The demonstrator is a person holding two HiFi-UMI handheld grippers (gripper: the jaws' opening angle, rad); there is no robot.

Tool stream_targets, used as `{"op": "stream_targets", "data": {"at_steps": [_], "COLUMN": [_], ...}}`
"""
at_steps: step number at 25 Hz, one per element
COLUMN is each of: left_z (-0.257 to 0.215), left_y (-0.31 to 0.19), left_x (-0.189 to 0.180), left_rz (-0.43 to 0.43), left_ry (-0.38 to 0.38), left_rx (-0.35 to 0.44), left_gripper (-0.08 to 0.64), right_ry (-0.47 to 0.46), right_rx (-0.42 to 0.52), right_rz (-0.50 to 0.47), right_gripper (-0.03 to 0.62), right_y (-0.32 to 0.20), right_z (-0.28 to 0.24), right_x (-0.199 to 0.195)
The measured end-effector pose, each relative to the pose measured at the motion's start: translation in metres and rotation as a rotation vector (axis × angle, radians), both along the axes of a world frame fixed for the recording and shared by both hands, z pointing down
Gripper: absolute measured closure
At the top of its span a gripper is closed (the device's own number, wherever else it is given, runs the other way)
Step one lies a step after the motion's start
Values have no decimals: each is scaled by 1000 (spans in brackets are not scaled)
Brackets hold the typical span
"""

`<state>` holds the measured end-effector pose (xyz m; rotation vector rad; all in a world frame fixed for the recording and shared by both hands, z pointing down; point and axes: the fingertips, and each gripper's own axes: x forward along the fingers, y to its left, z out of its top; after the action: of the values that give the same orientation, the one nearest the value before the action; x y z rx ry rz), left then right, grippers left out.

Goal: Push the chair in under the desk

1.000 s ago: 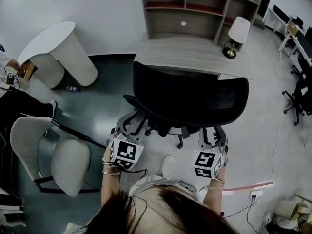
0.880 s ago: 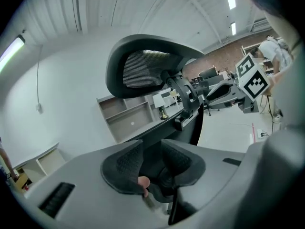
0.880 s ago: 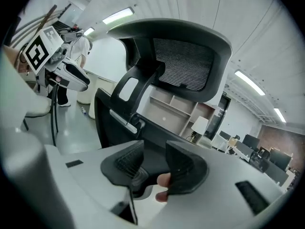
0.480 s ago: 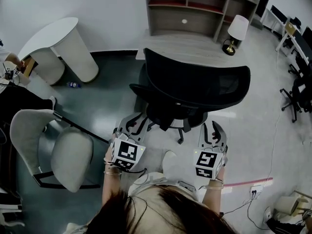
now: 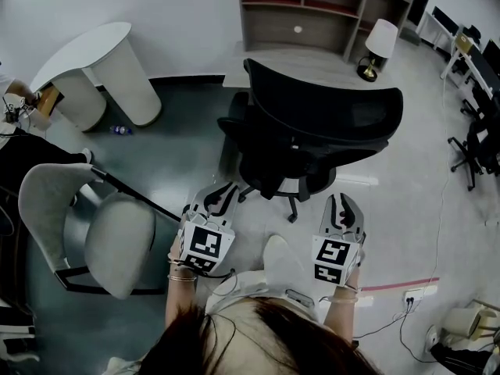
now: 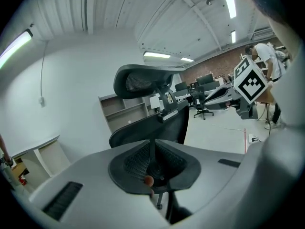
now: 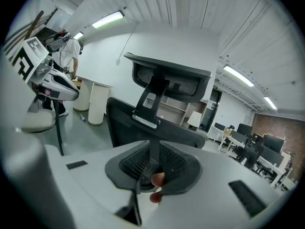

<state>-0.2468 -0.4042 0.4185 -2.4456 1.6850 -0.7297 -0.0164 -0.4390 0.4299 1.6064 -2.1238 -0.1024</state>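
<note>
The black mesh office chair (image 5: 312, 131) stands on the floor with its seat toward the wooden desk (image 5: 312, 59) and its back toward me. My left gripper (image 5: 217, 196) and right gripper (image 5: 342, 205) hang side by side behind the backrest, apart from it and touching nothing. In the left gripper view the chair (image 6: 152, 128) rises just beyond the left gripper (image 6: 153, 151). In the right gripper view it (image 7: 143, 123) stands past the right gripper (image 7: 153, 159). Both pairs of jaws have just been closing, down to a thin slit, with nothing between them.
A grey armchair (image 5: 101, 241) stands at the left, close to my left arm. A white round table (image 5: 101, 61) and a small bottle (image 5: 119, 130) are farther back. A lamp (image 5: 379, 45) sits on the desk below a shelf unit (image 5: 320, 6). More office chairs (image 5: 476, 155) stand at the right.
The grippers were up against the chair's back; now a gap of floor separates them from it. The chair sits nearer the desk and slightly turned. Both pairs of jaws have narrowed.
</note>
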Motion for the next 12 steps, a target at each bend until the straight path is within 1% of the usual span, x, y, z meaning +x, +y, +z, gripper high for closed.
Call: {"op": "stream_targets", "data": {"at_steps": [4, 8, 12], "left_z": [2, 0, -1], "left_y": [9, 16, 21], "left_x": [-2, -1, 1], "left_rz": [-9, -9, -5], "left_ry": [19, 21, 21], "left_rx": [1, 7, 16], "left_gripper": [525, 534, 541], "right_ry": [32, 60, 31], "right_rx": [15, 24, 27], "right_rz": [4, -5, -10], "right_gripper": [534, 543, 545], "right_y": [13, 20, 22], "right_z": [1, 1, -3], "right_x": [-7, -9, -8]}}
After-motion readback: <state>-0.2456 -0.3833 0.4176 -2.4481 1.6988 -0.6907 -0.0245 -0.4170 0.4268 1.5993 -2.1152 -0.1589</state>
